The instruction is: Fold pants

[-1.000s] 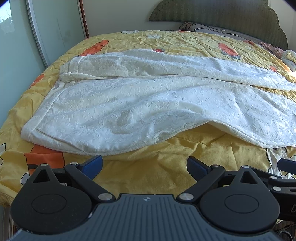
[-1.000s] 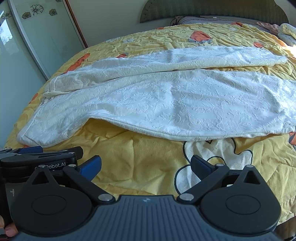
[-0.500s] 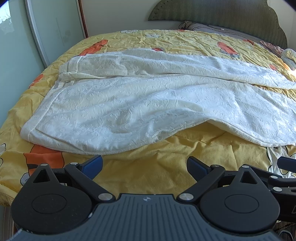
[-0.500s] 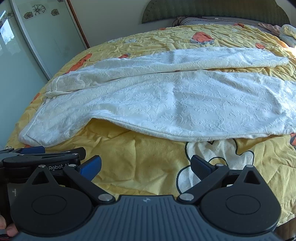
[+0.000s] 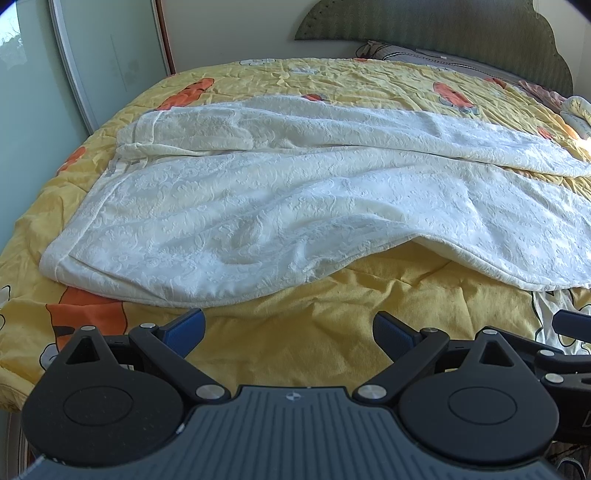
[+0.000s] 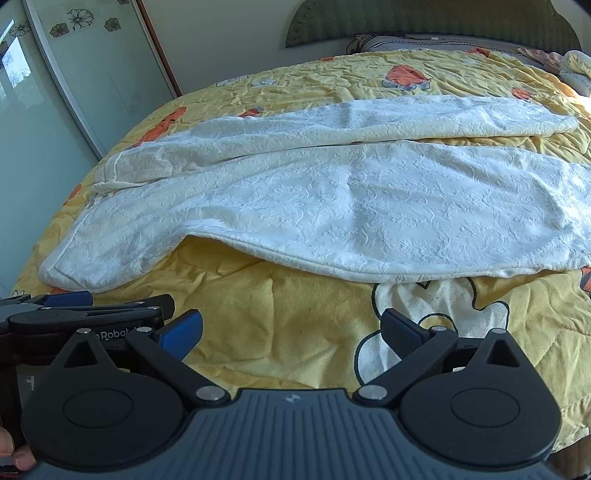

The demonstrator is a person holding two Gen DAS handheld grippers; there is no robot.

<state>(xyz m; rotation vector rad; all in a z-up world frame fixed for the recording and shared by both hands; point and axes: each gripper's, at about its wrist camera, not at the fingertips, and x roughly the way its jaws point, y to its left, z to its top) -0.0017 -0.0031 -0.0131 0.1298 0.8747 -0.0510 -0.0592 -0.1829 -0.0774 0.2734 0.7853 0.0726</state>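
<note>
- Left wrist view: white pants (image 5: 295, 206) lie spread lengthwise across the bed (image 5: 332, 332), on the yellow cartoon-print quilt. Waistband end at the left, legs run off to the right.
- The two legs sit side by side, the far one partly overlapped by the near one along the middle. No fold visible; the cloth is rumpled, and the near edge lifts off the quilt mid-way.
- Left gripper (image 5: 288, 328) hovers over bare quilt just short of the near edge, fingers (image 5: 184, 326) spread wide, holding nothing.
- Right wrist view: same pants (image 6: 351, 206), full length in frame, far leg's hem (image 6: 561, 123) at the upper right. Still one flat layer per leg.
- Right gripper (image 6: 291, 332) also wide open and empty, near the pants edge but not touching it. Left gripper's body (image 6: 85, 317) shows at the left, beside it.
- Headboard (image 6: 443, 18) and pillows at the far side, sliding door (image 6: 74, 74) on the left.
- Status, my read: task at the start. Garment laid out, nothing grasped. All left: leg over leg, then fold lengthwise.
</note>
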